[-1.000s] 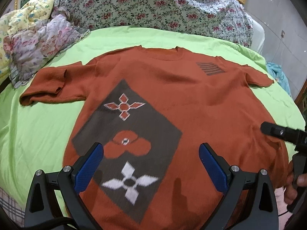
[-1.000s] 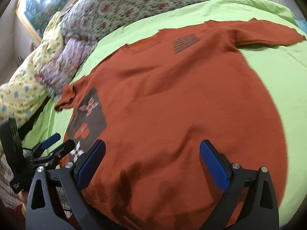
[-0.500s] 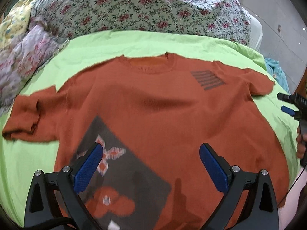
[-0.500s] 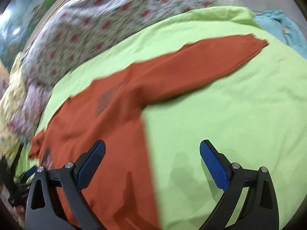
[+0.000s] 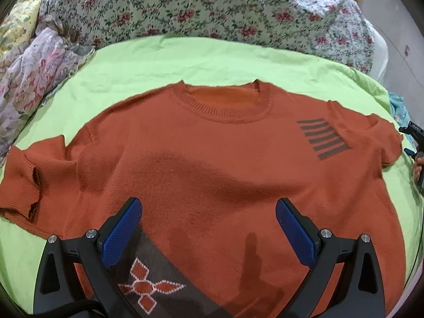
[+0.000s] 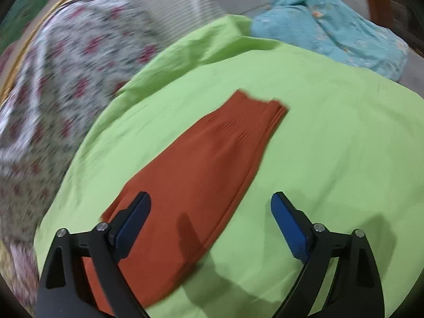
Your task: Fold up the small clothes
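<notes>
My left gripper (image 5: 208, 230) hides part of the sweater's (image 5: 212, 164) dark patch, and its hem is cut off. The sweater lies flat on the green sheet (image 5: 185, 61), collar far, sleeves out left and right. My right gripper (image 6: 210, 221) hovers over the sleeve (image 6: 201, 164). Both gape wide, holding nothing.

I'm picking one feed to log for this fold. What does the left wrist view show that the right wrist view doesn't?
Only the left wrist view shows the sweater's neckline, grey stripe patch, left sleeve and the open left gripper. Only the right wrist view shows the right sleeve laid out full length, the blue cloth beyond it and the open right gripper. Both show the green sheet and floral bedding.
</notes>
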Demonstrator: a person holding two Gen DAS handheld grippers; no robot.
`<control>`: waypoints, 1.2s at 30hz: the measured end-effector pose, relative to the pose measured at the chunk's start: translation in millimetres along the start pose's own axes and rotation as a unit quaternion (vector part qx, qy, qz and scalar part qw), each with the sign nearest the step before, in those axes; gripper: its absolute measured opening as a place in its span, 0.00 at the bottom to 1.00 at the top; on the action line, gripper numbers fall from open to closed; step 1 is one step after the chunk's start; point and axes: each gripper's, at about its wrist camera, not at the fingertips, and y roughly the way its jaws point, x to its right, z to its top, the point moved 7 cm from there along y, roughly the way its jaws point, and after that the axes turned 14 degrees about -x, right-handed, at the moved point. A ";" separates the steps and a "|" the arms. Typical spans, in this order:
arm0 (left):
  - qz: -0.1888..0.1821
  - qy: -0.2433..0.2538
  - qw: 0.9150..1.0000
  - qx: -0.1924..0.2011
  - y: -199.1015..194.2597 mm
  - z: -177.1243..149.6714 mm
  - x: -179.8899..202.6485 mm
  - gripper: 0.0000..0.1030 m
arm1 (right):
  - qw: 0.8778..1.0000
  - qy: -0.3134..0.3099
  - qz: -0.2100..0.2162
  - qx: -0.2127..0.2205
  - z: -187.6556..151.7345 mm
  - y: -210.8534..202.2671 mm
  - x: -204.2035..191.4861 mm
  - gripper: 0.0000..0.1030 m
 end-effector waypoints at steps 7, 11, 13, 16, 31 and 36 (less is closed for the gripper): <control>-0.003 -0.008 1.000 -0.014 17.3 0.7 -4.0 0.98 | 0.999 0.019 -0.042 0.014 37.6 26.8 19.0 0.26; -0.005 -0.013 1.000 -0.016 19.1 -1.5 -8.9 0.98 | 1.000 0.017 0.003 0.016 30.5 13.2 2.1 0.07; -0.010 -0.019 1.000 -0.015 15.4 -2.7 -12.6 0.98 | 0.999 -0.009 0.030 0.028 20.3 -4.7 -24.9 0.07; -0.012 -0.028 1.000 -0.009 6.7 -6.7 -21.3 0.98 | 0.992 -0.073 0.092 0.037 -7.6 -38.5 -87.1 0.07; -0.050 -0.080 0.995 0.016 -38.1 -44.1 -86.5 0.98 | 0.867 -0.311 0.335 -0.197 -302.1 -20.9 -379.7 0.07; -0.066 -0.090 0.994 0.019 -43.4 -50.9 -102.4 0.98 | 0.845 -0.319 0.345 -0.255 -358.7 10.4 -404.5 0.07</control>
